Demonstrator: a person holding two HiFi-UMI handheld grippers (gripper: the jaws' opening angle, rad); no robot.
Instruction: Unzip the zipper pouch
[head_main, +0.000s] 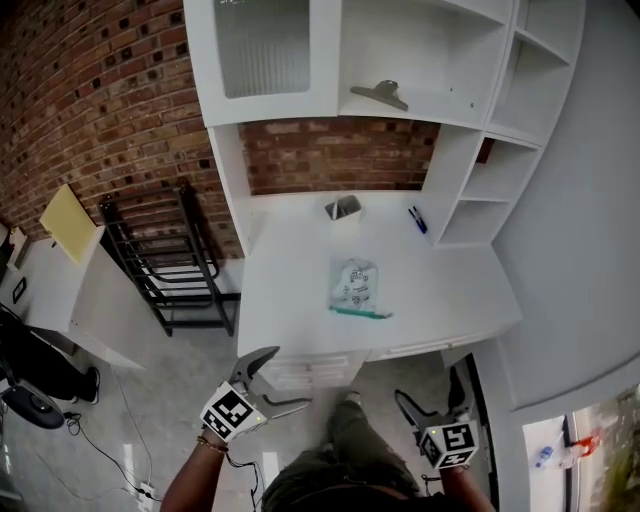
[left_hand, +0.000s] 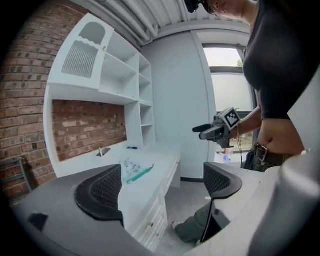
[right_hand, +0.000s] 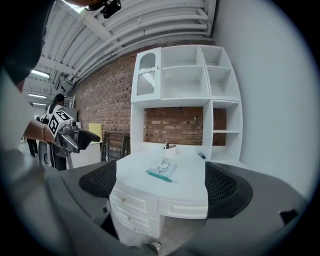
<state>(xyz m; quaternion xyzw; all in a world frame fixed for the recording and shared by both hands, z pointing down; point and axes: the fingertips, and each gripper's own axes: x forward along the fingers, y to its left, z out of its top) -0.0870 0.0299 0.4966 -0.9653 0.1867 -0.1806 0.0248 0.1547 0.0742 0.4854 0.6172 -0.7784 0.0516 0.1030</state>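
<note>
Zipper pouch (head_main: 355, 283): lies flat on the bench (head_main: 290, 250), about mid-width and toward its front edge. It is clear with some print.
Zipper strip (head_main: 360, 312): teal, along the pouch side nearest the bench front. That likely suits a reach from where the person stands. Whether it is fully closed is too small to tell.
Left tool (head_main: 288, 378): jaws spread wide with nothing between them. It is held off the bench's front edge, left of the middle, and aimed toward the bench.
Right tool (head_main: 428, 392): also gaping and empty, off the bench's front edge to the right.
Stage: judged as the approach, since neither tool touches the pouch. The wide jaws look readied, one tool to pin the pouch and the other to take the pull.
Pen (head_main: 417, 219): at the bench's back right.
Small holder (head_main: 343, 208): at the bench's back middle.
Black rack (head_main: 165, 265): on the floor to the bench's left.
In the way: nothing lies on the bench between its front edge and the pouch.
</note>
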